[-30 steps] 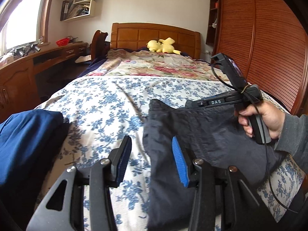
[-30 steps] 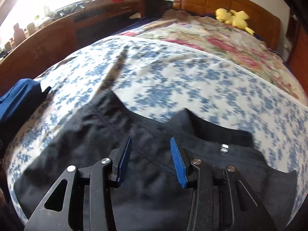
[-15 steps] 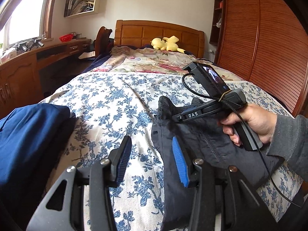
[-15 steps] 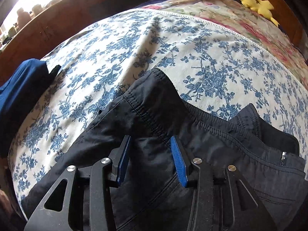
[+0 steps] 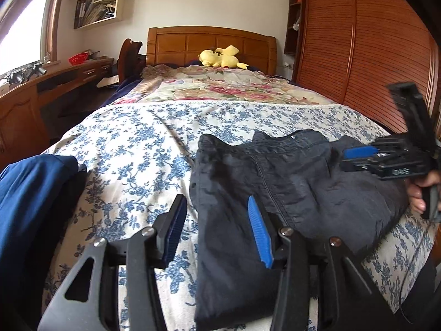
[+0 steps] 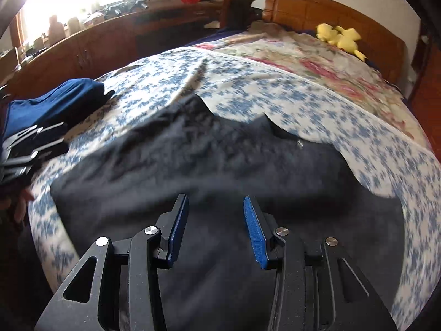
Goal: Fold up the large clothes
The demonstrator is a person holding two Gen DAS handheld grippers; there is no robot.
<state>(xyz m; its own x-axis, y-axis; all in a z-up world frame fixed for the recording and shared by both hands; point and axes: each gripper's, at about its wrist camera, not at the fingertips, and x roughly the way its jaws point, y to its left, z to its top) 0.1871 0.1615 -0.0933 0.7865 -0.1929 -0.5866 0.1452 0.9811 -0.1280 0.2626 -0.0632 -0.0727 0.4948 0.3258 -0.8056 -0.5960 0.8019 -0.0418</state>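
Dark grey trousers (image 5: 289, 187) lie folded on the blue-flowered bedsheet (image 5: 132, 151). My left gripper (image 5: 217, 220) hovers over their left edge. Its jaws are opening; only sheet and the trousers' edge show below the gap, and the pads press on nothing. In the right wrist view, my right gripper (image 6: 216, 220) hangs open above the trousers (image 6: 206, 160), with no cloth between its pads; the picture is blurred. A hand holds the right gripper (image 5: 358, 153) at the right edge of the left wrist view. The left gripper (image 6: 27, 149) shows at that view's left edge.
A folded blue garment (image 5: 33, 207) lies at the bed's left side. Further up are a flowered quilt (image 5: 220, 88), a yellow plush toy (image 5: 220, 58) and the wooden headboard (image 5: 209, 44). A wardrobe (image 5: 372, 55) runs along the right, a desk (image 5: 41, 88) along the left.
The right gripper has swung from over the trousers' middle out to their right end and pulled back. The trousers lie flatter. The left gripper has hardly moved.
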